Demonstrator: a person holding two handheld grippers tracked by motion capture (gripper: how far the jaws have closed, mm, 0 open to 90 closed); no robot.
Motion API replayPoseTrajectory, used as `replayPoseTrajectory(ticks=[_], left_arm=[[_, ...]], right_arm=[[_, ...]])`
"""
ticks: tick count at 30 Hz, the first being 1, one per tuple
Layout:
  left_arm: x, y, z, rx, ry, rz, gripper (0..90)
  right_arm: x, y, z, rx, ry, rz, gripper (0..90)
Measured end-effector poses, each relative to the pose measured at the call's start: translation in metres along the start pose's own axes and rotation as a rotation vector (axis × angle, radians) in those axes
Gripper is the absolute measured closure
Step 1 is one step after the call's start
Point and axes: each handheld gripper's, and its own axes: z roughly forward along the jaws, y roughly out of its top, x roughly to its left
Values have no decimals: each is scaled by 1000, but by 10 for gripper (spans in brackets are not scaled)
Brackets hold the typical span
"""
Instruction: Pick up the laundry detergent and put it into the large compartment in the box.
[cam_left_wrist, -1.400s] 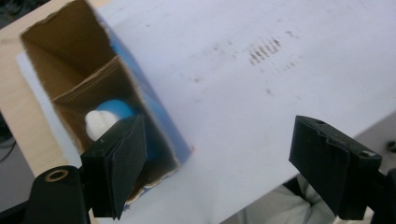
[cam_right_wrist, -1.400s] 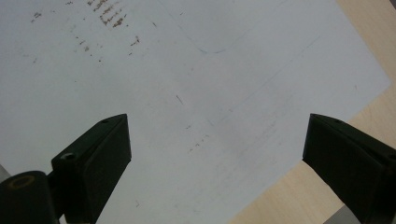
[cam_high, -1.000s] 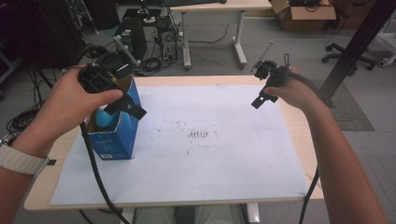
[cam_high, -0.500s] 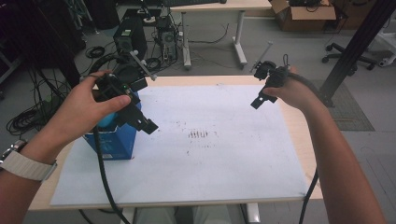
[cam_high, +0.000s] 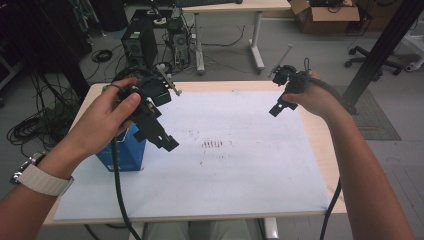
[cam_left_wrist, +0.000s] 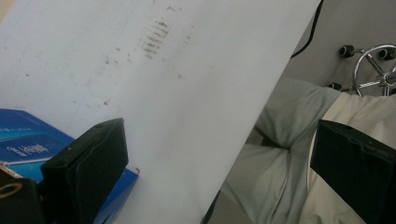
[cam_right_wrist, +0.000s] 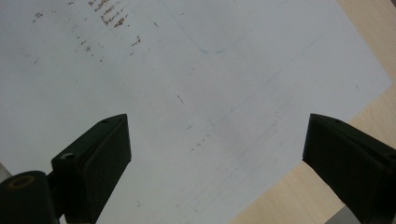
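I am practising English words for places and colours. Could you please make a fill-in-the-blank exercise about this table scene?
1. The box on the table is ____ in colour.
2. The box stands near the table's ____ edge in the high view.
3. A large ____ sheet covers most of the table.
4. The fingers of the left gripper stand ____, with nothing between them.

Missing words: blue; left; white; open

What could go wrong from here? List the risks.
1. The left gripper hangs open right beside the blue box; a sideways swing could knock the box over.
2. Its cable trails past the box and could snag it.
3. The box stands near the table's left edge, so a push might send it off.
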Motion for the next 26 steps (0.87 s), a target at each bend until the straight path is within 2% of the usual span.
replayPoseTrajectory(ticks=[26], left_arm=[[-1, 0, 0, -1, -5, -6, 44]], right_arm=[[2, -1, -2, -5, -1, -2, 76]])
